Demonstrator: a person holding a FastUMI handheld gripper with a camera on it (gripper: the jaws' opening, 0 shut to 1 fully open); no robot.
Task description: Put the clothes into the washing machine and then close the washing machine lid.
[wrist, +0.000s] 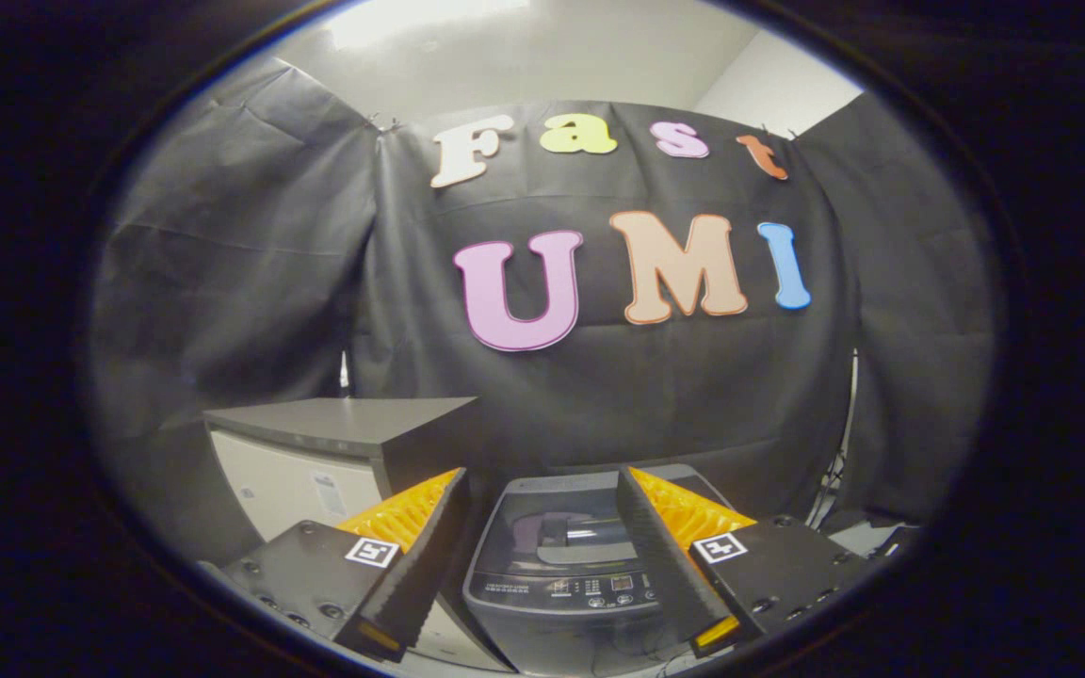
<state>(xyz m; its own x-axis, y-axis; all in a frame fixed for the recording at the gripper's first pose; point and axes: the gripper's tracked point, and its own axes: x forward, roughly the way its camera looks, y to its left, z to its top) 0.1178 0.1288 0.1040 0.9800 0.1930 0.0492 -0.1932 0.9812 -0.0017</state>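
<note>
A small grey top-loading washing machine point(552, 603) stands just ahead of and below my gripper point(541, 476), framed between the two fingers. Its lid point(566, 532) has a dark glossy window and seems to lie flat over the tub, with reflections on it. A control panel point(590, 591) runs along the machine's near edge. The fingers are spread wide with nothing between them, one on each side of the machine's top. I cannot see into the tub.
A white cabinet with a dark top point(316, 461) stands close to the left of the machine. Black cloth walls close the booth behind and on both sides. Dark flat objects point(867, 537) and a thin stand point(846, 443) sit to the right.
</note>
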